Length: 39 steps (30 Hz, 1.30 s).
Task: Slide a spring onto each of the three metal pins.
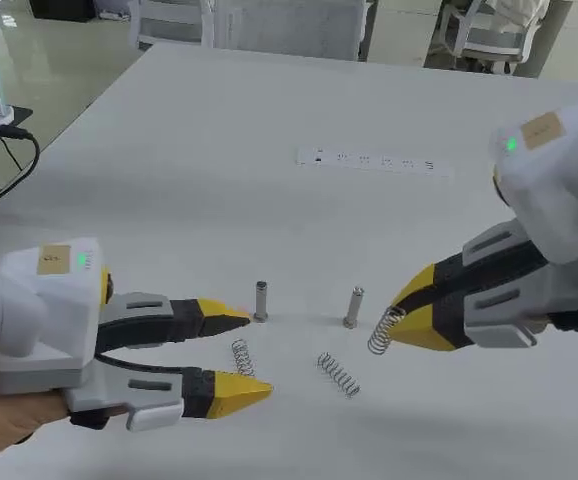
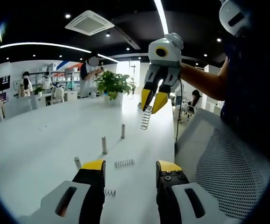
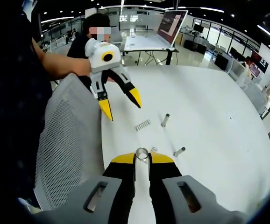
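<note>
Now a thin coiled spring [image 1: 381, 333] hangs pinched in the right hand-held gripper [image 1: 397, 318]
Left hand-held gripper [image 1: 257, 354] wide apart, holding nothing

One spring [image 1: 240, 357] lies before the left pin [image 1: 261, 300], a second spring [image 1: 338, 374] before the right pin [image 1: 354, 307] (both upright).

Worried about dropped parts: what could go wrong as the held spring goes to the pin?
The right claw grips the spring only by its end, so it may swing or pop free. The nearby pin stands upright, perhaps unfixed; a sideways nudge could topple it.
</note>
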### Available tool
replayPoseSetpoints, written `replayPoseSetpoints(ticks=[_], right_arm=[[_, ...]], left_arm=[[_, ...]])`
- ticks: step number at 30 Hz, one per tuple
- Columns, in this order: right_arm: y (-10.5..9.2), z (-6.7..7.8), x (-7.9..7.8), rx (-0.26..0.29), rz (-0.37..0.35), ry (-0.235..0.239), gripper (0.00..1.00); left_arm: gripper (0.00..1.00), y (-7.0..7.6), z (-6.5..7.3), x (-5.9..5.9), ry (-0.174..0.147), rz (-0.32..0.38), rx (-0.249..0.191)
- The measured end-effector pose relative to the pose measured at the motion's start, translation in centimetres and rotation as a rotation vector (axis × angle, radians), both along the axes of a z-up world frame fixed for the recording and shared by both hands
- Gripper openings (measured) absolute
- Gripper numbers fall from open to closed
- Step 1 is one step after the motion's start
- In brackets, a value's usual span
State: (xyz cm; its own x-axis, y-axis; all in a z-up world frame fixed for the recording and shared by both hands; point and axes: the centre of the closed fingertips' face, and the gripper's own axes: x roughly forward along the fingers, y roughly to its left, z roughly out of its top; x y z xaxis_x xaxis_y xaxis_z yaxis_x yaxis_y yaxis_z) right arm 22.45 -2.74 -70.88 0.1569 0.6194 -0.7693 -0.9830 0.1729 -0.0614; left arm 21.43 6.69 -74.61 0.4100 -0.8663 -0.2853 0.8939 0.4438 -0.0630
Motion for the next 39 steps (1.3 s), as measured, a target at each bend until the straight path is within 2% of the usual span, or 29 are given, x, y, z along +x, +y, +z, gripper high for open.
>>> replayPoseSetpoints(ticks=[6,19,24,31,39], right_arm=[[-1.1,0.2,0.9,0.002,-0.039,-0.002,0.07],[-3.5,0.2,3.1,-0.007,-0.119,-0.004,0.07],[-4.6,0.7,4.4,0.001,-0.162,-0.015,0.07],[-6.1,1.1,6.0,-0.008,-0.21,-0.031,0.07],[-7.9,0.7,8.0,-0.04,-0.262,-0.039,0.07]], left_arm=[[0.5,0.9,-0.4,0.5,0.003,0.046,0.002],[0.67,2.1,-0.9,0.9,0.024,0.109,0.003],[0.73,2.5,-1.1,1.0,0.029,0.128,0.007],[0.75,2.6,-1.2,1.0,0.033,0.136,0.006],[0.77,2.5,-1.2,1.0,0.038,0.136,0.005]])
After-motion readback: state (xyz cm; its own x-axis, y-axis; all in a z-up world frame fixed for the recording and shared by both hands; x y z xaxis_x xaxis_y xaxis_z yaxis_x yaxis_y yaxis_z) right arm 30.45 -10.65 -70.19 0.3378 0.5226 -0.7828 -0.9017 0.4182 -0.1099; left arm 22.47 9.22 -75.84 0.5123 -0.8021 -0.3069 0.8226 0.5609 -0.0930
